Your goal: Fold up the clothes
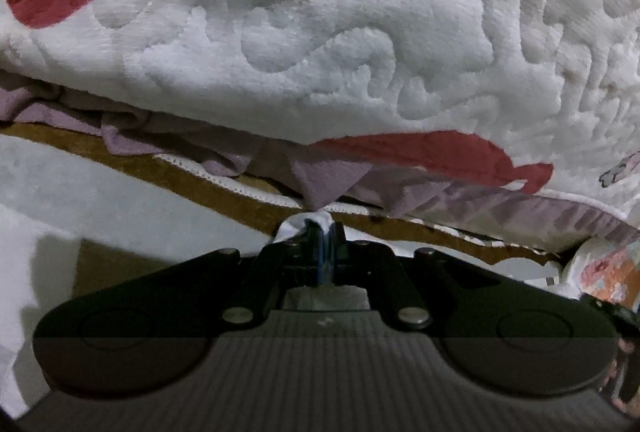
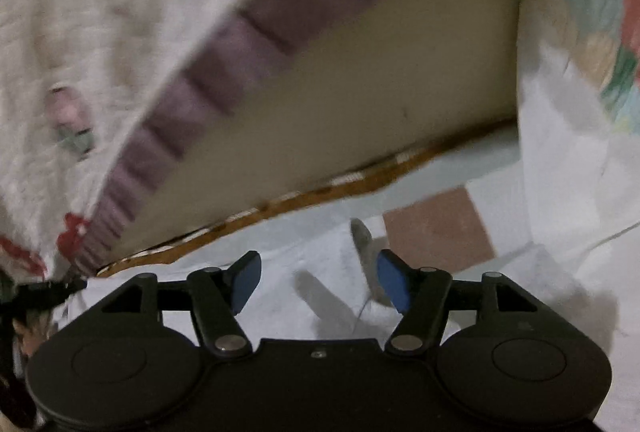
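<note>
My left gripper (image 1: 320, 232) pinches the white quilted blanket's (image 1: 340, 44) near edge on the bed, my right gripper (image 2: 318, 282) gapes empty, so I should grab the edge alongside.

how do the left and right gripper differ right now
The left gripper has its jaws shut on a white fabric edge; the right gripper has jaws open with nothing between them. The left faces the fluffy white garment close up; the right sits over a pale sheet, off the garment. Both share black bodies and blue pads.
</note>
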Demonstrator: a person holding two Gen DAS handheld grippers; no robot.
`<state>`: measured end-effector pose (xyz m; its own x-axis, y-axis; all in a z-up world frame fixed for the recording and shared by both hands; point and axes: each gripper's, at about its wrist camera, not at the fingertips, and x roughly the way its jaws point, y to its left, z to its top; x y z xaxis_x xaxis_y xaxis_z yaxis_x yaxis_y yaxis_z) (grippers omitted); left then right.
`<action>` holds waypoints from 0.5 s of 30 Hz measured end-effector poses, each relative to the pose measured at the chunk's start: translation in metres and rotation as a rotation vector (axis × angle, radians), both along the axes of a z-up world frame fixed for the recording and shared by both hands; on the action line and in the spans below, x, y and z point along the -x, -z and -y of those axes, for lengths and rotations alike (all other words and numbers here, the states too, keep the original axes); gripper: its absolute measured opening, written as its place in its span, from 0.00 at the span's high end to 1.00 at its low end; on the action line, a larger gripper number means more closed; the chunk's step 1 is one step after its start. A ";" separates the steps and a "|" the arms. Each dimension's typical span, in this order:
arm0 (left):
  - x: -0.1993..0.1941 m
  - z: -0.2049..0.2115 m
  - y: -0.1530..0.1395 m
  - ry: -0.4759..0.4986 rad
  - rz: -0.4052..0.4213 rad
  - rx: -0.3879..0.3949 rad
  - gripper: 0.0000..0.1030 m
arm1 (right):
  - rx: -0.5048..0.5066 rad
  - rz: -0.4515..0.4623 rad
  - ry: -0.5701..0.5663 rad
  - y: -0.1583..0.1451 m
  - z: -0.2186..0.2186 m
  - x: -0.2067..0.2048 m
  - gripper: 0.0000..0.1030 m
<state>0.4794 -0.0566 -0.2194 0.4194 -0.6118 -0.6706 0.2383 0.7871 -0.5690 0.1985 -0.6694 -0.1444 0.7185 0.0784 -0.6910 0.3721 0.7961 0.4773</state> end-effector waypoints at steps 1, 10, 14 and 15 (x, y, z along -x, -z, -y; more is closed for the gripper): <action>-0.001 0.000 0.001 0.007 -0.002 0.001 0.97 | -0.030 -0.022 0.019 0.006 0.005 -0.007 0.33; 0.011 0.007 -0.016 0.047 0.164 -0.059 0.98 | 0.048 0.078 0.031 0.013 -0.004 -0.017 0.94; 0.019 0.013 -0.016 0.057 0.221 -0.127 0.98 | 0.108 0.077 0.053 0.021 -0.010 -0.010 0.95; 0.021 0.016 -0.015 0.058 0.237 -0.163 0.97 | 0.125 0.070 0.050 0.023 -0.011 -0.012 0.95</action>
